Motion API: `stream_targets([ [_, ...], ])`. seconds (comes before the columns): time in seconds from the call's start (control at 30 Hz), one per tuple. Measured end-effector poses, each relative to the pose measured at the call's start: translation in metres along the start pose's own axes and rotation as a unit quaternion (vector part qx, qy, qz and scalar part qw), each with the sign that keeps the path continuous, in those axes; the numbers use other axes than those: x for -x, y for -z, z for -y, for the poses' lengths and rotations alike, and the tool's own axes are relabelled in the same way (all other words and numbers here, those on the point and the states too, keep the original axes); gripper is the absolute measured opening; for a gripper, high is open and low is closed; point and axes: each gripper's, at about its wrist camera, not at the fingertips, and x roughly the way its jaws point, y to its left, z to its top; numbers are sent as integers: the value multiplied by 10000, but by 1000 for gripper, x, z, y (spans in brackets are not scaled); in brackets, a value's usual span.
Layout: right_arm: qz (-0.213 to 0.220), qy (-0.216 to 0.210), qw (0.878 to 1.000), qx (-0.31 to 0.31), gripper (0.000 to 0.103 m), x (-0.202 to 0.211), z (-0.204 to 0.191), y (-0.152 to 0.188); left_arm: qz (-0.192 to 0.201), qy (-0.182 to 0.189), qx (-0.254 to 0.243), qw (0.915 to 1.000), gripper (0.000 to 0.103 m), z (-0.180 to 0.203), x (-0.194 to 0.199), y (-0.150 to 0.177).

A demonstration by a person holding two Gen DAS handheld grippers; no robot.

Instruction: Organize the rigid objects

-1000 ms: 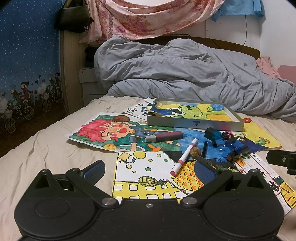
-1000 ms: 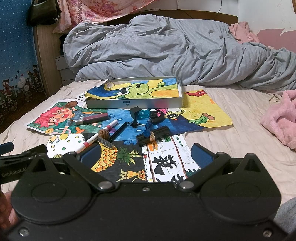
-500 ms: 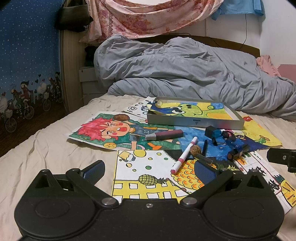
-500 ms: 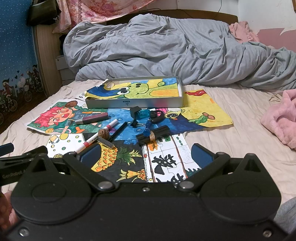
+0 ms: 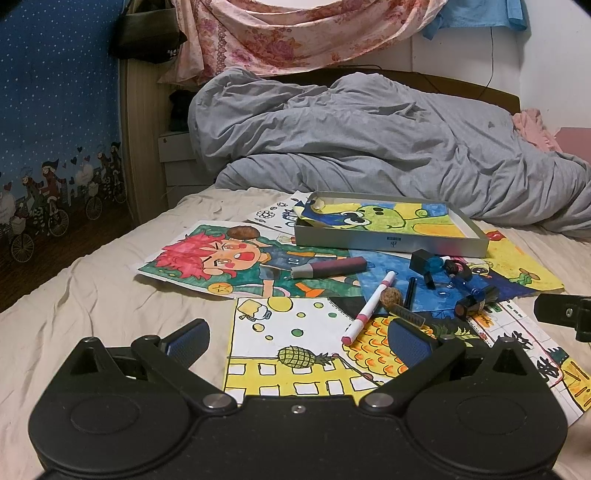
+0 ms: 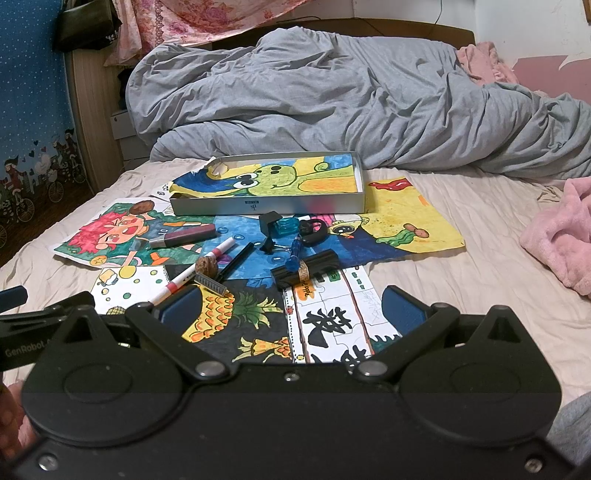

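left tool [image 5: 297, 341]: spread, empty, low over bed | right tool [image 6: 291, 308]: spread, empty | shallow grey metal tray [image 6: 266, 206]: beyond clutter, likely the destination | pink-capped white marker [image 5: 367, 308], brown walnut [image 5: 391, 296], maroon tube [image 5: 328, 266], black clips: loose on colourful drawings, none in tray | stage: nothing collected

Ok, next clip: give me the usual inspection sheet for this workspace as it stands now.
Surface: beige bed sheet, wrinkled, overlaid with coloured drawings.
Job's things: grey tray holding only a frog drawing; pink-capped marker, maroon marker, walnut, black pen, binder clip and blue bottle lie loose in front of it.
Clutter: grey duvet, pink blanket.
Grippers: left gripper and right gripper open, empty.
Cables: thin wire on wall.
Surroundings: blue patterned curtain, floral cloth.
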Motion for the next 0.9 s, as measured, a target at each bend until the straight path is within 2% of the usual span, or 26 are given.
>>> stream_targets([
  [0.57, -20, -16, 10000, 13, 103, 0, 0, 1, -24, -8, 18, 10000, 102, -1, 0, 2],
  [0.9, 83, -180, 9998, -45, 103, 1, 0, -3, -257, 82, 30, 9996, 102, -3, -3, 7],
])
